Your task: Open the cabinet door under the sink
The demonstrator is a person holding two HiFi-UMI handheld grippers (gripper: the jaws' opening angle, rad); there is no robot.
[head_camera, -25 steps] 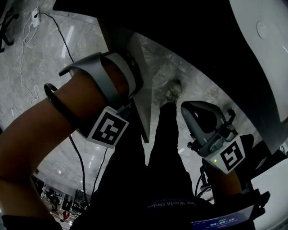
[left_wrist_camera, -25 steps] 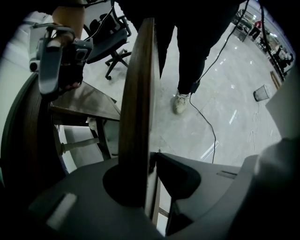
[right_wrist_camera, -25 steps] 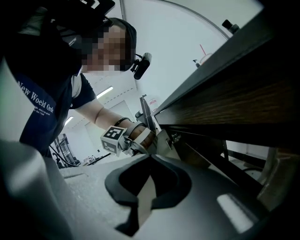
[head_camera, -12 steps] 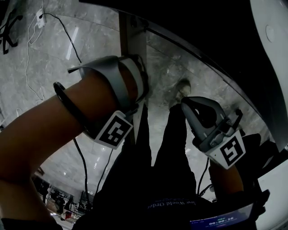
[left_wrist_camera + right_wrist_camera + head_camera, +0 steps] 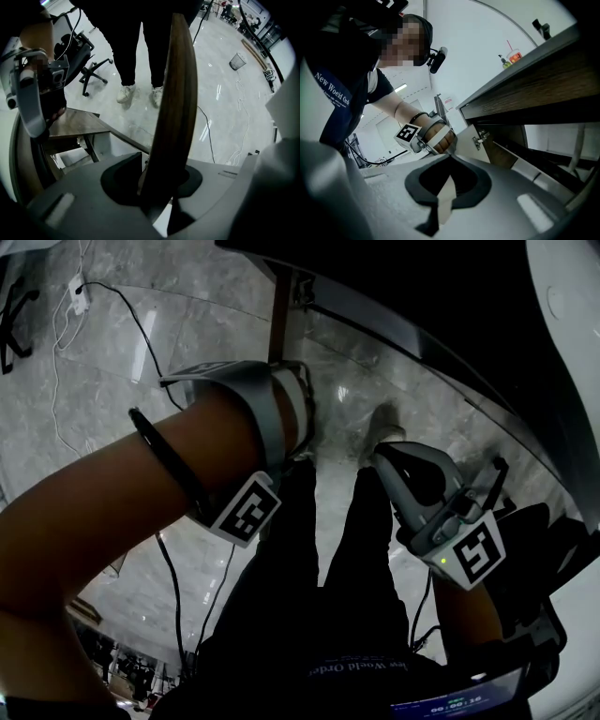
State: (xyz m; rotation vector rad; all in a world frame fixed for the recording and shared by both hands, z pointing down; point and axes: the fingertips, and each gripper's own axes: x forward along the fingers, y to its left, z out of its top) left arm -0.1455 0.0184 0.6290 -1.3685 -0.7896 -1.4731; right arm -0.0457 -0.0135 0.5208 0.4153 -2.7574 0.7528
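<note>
The cabinet door (image 5: 176,93) is a brown wood panel, seen edge-on in the left gripper view and running up between the jaws. My left gripper (image 5: 157,185) is shut on its free edge; its jaws have just been opening slightly, with the door still between them. In the head view the left gripper (image 5: 281,418) sits on the door's thin edge (image 5: 281,315) below the counter. The right gripper view shows the door's pale inner face (image 5: 464,133) swung out on its hinge (image 5: 478,138). My right gripper (image 5: 398,460) hangs apart from the door, shut (image 5: 449,159) and holding nothing.
The dark counter edge (image 5: 422,343) and the white sink (image 5: 562,296) lie at the upper right. The person's legs and shoes (image 5: 380,423) stand between the grippers. A cable (image 5: 141,334) trails over the marble floor. An office chair (image 5: 89,70) and a wire basket (image 5: 237,60) stand farther off.
The door has swung further out: its broad pale face has turned to a thin edge in the head view. The left hand moved with it and rolled. The right gripper drifted slightly.
</note>
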